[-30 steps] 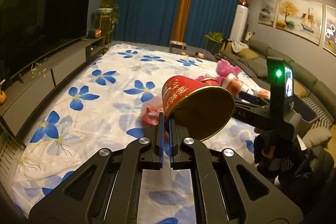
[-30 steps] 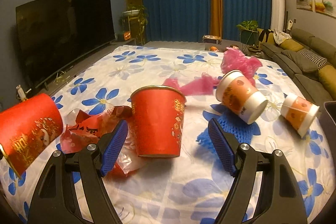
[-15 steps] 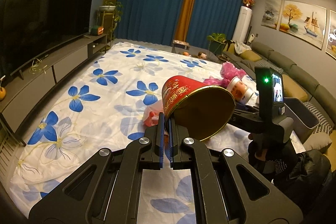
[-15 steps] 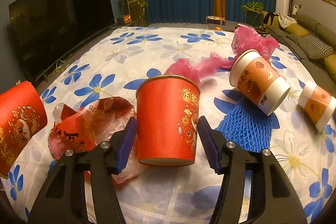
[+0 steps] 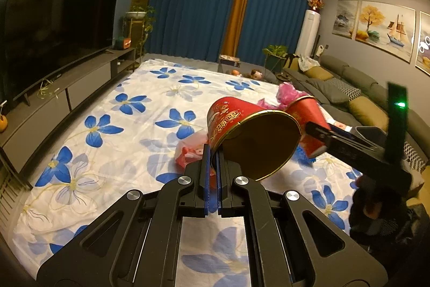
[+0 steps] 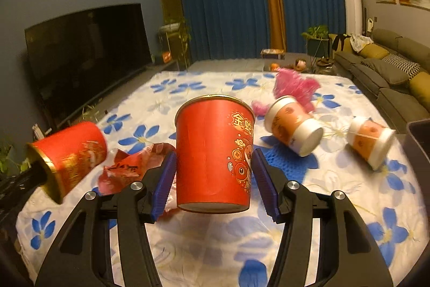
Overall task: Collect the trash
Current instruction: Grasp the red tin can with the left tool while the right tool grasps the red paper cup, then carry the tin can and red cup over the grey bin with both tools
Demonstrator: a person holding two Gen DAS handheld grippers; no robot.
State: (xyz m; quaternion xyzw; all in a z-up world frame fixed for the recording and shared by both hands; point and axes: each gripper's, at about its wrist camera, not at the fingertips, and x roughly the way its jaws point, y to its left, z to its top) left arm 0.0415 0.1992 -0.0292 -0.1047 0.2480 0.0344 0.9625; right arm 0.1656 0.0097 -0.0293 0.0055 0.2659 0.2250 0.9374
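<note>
Left tongs (image 5: 212,162): clamped on tilted cup's (image 5: 242,131) rim, held in the air | Right tongs (image 6: 213,180): gripping upright tub (image 6: 213,152) by its sides, lifted | Behind right tongs: two orange cups (image 6: 293,129) lying on bedsheet (image 6: 188,246)

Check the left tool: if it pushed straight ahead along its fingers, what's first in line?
Nothing new: the left tool is already shut on the rim of a tilted red cup. Past that cup, probably the crumpled red wrapper on the flowered sheet; depth is unclear.
</note>
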